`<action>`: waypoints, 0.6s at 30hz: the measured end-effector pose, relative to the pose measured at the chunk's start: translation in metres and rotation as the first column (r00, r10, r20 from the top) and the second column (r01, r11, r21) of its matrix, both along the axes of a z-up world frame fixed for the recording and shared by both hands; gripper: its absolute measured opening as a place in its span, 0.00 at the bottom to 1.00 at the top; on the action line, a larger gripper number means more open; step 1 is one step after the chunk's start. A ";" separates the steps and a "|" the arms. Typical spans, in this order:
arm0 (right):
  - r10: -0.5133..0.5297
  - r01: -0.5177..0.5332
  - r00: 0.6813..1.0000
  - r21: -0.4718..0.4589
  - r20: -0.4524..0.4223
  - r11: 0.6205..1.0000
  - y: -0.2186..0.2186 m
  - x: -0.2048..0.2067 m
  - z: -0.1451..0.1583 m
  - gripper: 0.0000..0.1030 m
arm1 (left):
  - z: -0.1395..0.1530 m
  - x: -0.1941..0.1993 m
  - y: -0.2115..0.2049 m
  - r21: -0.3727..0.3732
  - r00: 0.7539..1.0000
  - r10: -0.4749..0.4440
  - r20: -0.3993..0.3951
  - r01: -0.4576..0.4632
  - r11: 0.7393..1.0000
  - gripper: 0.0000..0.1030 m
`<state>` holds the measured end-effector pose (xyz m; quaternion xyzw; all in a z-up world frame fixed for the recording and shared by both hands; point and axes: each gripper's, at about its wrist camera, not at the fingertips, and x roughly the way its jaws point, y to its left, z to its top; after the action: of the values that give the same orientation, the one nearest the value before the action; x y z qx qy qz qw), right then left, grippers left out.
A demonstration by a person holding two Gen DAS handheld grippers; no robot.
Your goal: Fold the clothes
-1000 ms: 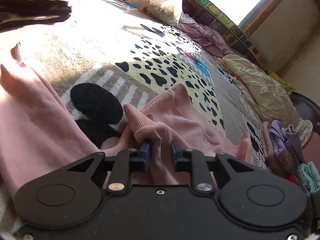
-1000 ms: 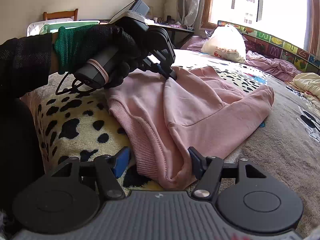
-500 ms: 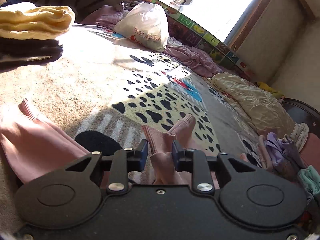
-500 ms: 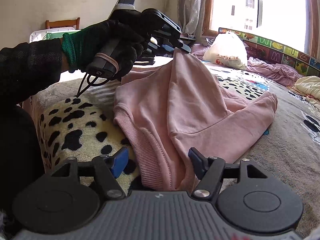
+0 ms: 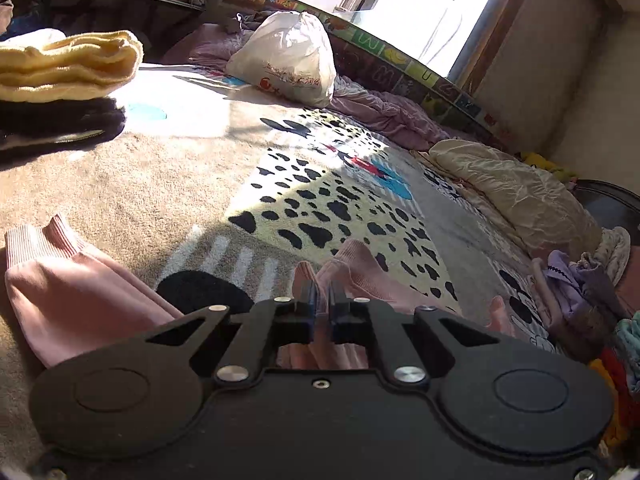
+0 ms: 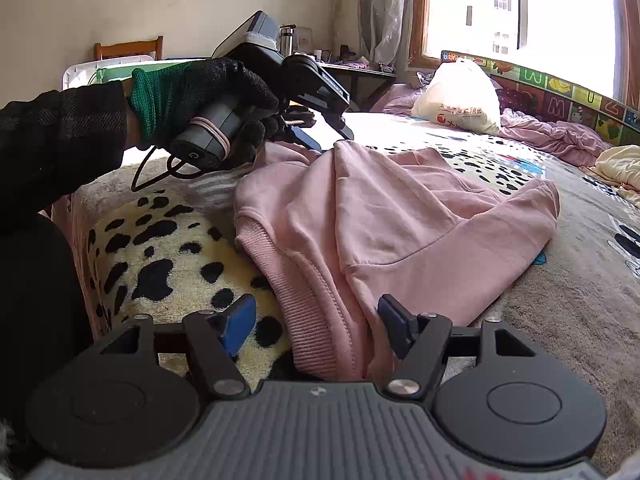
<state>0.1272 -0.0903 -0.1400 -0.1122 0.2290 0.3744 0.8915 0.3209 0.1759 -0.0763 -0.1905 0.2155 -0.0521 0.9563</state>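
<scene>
A pink sweatshirt [image 6: 400, 232] lies spread on the spotted blanket [image 6: 168, 264] of a bed. One ribbed cuff [image 5: 40, 240] shows at the left of the left wrist view. My left gripper [image 5: 322, 304], held by a gloved hand [image 6: 208, 92], is shut on a thin fold of the sweatshirt. In the right wrist view the cloth rises in a peak to the left gripper [image 6: 320, 142]. My right gripper [image 6: 316, 314] stands open low at the near edge, with the ribbed hem [image 6: 316, 320] between its blue pads [image 6: 240, 320], which do not press on it.
A white plastic bag [image 5: 288, 68] sits at the far side under the window. Folded yellow and black clothes [image 5: 68, 64] are stacked at the left. A cream quilt [image 5: 512, 200] and a heap of loose garments [image 5: 576, 292] lie at the right.
The left jaws have closed from a loose hold to a tight pinch on the pink cloth. The lifted peak of fabric now stands lower than half a second ago. The right gripper has not moved.
</scene>
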 end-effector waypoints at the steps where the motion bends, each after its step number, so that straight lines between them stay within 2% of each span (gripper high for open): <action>1: 0.000 0.000 1.000 0.000 0.000 1.000 0.000 0.000 0.000 0.66 | 0.004 -0.003 0.001 -0.012 0.999 -0.008 0.043 0.008 1.000 0.03; 3: 0.001 -0.001 1.000 0.000 -0.002 1.000 0.000 0.001 -0.001 0.67 | 0.012 -0.007 0.003 -0.045 0.993 -0.017 0.119 0.023 0.999 0.03; 4: 0.001 -0.001 1.000 0.000 -0.002 1.000 0.000 0.001 -0.001 0.67 | 0.007 0.000 0.004 -0.004 0.998 -0.007 0.056 0.007 1.000 0.03; 5: 0.002 -0.002 1.000 0.000 -0.002 1.000 0.000 0.001 -0.001 0.67 | -0.004 0.012 0.002 0.084 0.999 0.009 -0.051 -0.004 0.996 0.10; 6: 0.003 -0.003 1.000 0.000 -0.003 1.000 0.000 0.001 -0.001 0.67 | -0.011 0.015 0.004 0.132 0.992 0.041 -0.120 -0.025 0.991 0.15; 8: 0.003 -0.003 1.000 -0.003 -0.002 1.000 0.001 0.001 -0.001 0.67 | -0.009 0.004 0.023 0.091 0.988 0.099 -0.122 -0.088 0.992 0.19; 10: 0.003 -0.003 1.000 -0.004 -0.003 1.000 0.001 0.000 -0.001 0.68 | 0.000 -0.011 0.051 0.012 0.978 0.165 -0.124 -0.165 0.986 0.25; 11: 0.003 -0.003 1.000 0.000 -0.006 1.000 0.001 0.001 -0.001 0.68 | 0.001 -0.019 0.062 0.004 0.971 0.201 -0.127 -0.203 0.979 0.32; 13: 0.002 -0.002 1.000 0.007 -0.012 1.000 0.001 0.002 -0.001 0.68 | -0.009 -0.031 0.081 -0.001 0.947 0.270 -0.177 -0.274 0.962 0.40; 15: 0.001 -0.001 1.000 0.010 -0.016 1.000 0.002 0.003 -0.001 0.70 | -0.026 -0.040 0.099 -0.033 0.915 0.314 -0.252 -0.333 0.943 0.40; 16: 0.001 0.000 1.000 0.010 -0.017 1.000 0.002 0.003 -0.001 0.71 | -0.036 -0.043 0.108 -0.088 0.904 0.316 -0.289 -0.354 0.931 0.40; 18: -0.001 0.002 1.000 0.010 -0.016 1.000 0.003 0.002 -0.002 0.71 | -0.044 -0.047 0.115 -0.177 0.909 0.294 -0.296 -0.355 0.918 0.40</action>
<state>0.1293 -0.0874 -0.1416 -0.1044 0.2342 0.3758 0.8905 0.2742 0.2906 -0.1205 -0.3371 0.2986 0.1099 0.8861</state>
